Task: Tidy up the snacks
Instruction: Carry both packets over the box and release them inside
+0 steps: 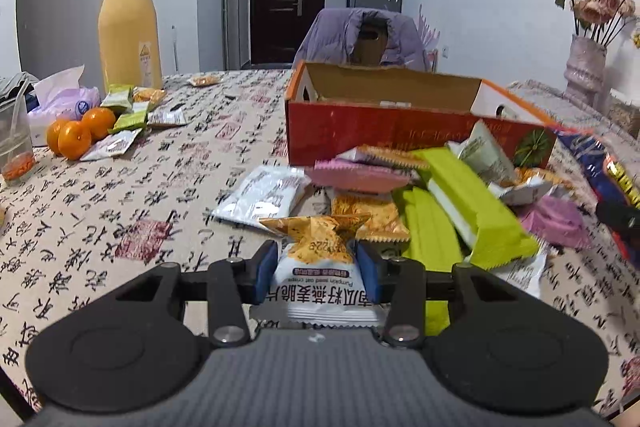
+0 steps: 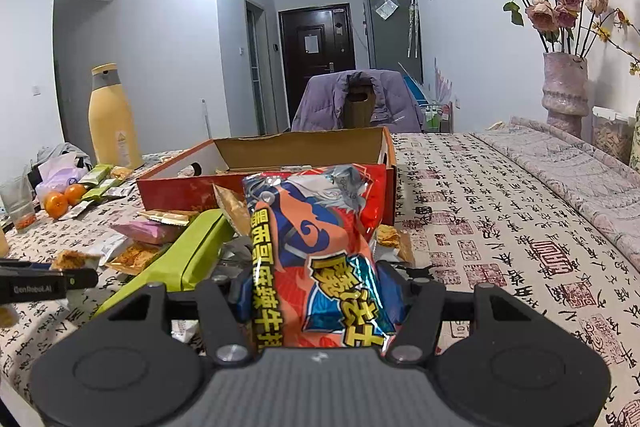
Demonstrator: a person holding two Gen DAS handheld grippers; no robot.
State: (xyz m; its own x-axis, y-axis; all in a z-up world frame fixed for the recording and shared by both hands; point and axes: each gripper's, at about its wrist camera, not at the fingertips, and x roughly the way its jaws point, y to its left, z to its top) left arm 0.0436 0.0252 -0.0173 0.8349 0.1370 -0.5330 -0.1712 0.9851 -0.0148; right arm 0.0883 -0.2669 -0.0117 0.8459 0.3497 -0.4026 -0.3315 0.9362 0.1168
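Only the left wrist view shows the left tool (image 1: 316,269), narrowly clenched on a pumpkin seed oat crisp packet (image 1: 320,267) above the surface (image 1: 160,187); the right view shows the right tool (image 2: 316,291), half spread, gripping a spicy beef snack bag (image 2: 320,251) before the red cardboard box (image 2: 180,191).

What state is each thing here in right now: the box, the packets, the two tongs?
Left tongs: shut on the white-and-orange packet.
Right tongs: shut on the big red-and-blue bag.
Red box: open on the table, lid flaps up.
Green packets: loose in the pile before the box.
Oranges: whole, beside the yellow bottle.
Yellow bottle: upright, capped.
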